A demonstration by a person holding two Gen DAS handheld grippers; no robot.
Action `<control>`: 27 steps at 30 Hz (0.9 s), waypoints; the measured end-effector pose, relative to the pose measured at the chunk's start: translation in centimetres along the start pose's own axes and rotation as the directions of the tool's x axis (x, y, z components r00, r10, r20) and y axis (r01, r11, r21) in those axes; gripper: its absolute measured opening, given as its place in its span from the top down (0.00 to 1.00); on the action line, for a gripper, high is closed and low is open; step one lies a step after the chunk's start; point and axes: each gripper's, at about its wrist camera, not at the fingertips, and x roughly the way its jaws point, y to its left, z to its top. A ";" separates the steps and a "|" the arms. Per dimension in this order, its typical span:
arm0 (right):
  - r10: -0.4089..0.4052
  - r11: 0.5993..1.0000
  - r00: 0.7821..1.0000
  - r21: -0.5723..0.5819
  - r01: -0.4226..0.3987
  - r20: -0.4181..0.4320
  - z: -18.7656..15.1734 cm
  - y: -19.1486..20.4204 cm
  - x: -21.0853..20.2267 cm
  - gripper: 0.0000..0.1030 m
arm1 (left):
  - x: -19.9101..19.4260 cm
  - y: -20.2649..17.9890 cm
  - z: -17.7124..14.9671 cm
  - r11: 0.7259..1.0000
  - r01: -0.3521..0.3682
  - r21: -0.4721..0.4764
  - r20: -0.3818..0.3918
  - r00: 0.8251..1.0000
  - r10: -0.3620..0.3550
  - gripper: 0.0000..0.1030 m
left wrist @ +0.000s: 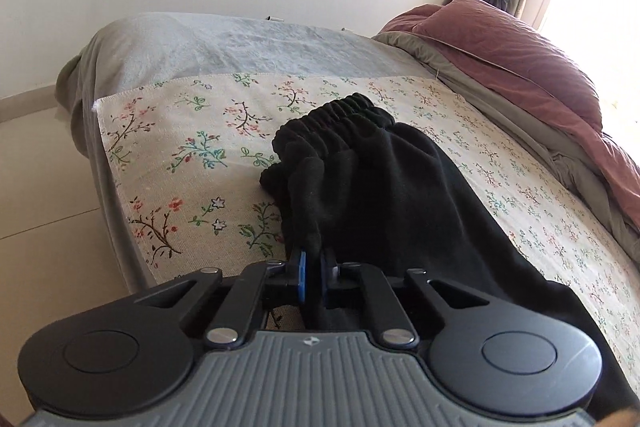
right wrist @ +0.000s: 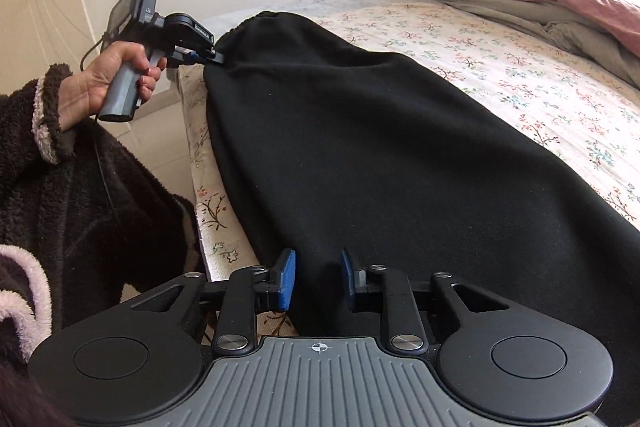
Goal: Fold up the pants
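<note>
Black pants point(left wrist: 384, 183) lie lengthwise on a floral cloth point(left wrist: 192, 147) on the bed, elastic waistband point(left wrist: 344, 115) at the far end. My left gripper point(left wrist: 314, 267) is shut on a pinch of the pants' near edge by the waist. In the right wrist view the pants point(right wrist: 360, 155) stretch away towards the left gripper point(right wrist: 212, 58), which grips their far corner. My right gripper point(right wrist: 318, 279) is open, its blue pads point(right wrist: 287, 279) on either side of the pants' fabric near the bed's edge.
A pink and grey duvet point(left wrist: 532, 75) is heaped along the far right of the bed. A grey sheet point(left wrist: 224, 43) covers the head end. The bed's left edge drops to a tiled floor point(left wrist: 44, 219). The person's fleece sleeve point(right wrist: 80, 187) is at left.
</note>
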 end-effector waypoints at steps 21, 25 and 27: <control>0.067 0.986 0.995 0.147 -0.078 0.074 2.8 -1.1 -0.9 0.43 | -1.1 -5.7 1.6 0.963 0.021 0.270 0.067 0.997 -0.041 0.41; -0.034 0.966 0.992 0.258 0.001 0.123 5.9 -3.5 0.1 0.33 | 1.1 -9.8 1.7 0.911 0.236 0.338 -0.061 0.972 -0.228 0.39; -0.080 0.965 0.990 0.260 0.047 0.120 7.5 -4.3 1.1 0.30 | 2.4 -11.1 1.2 0.873 0.331 0.358 -0.103 0.943 -0.316 0.37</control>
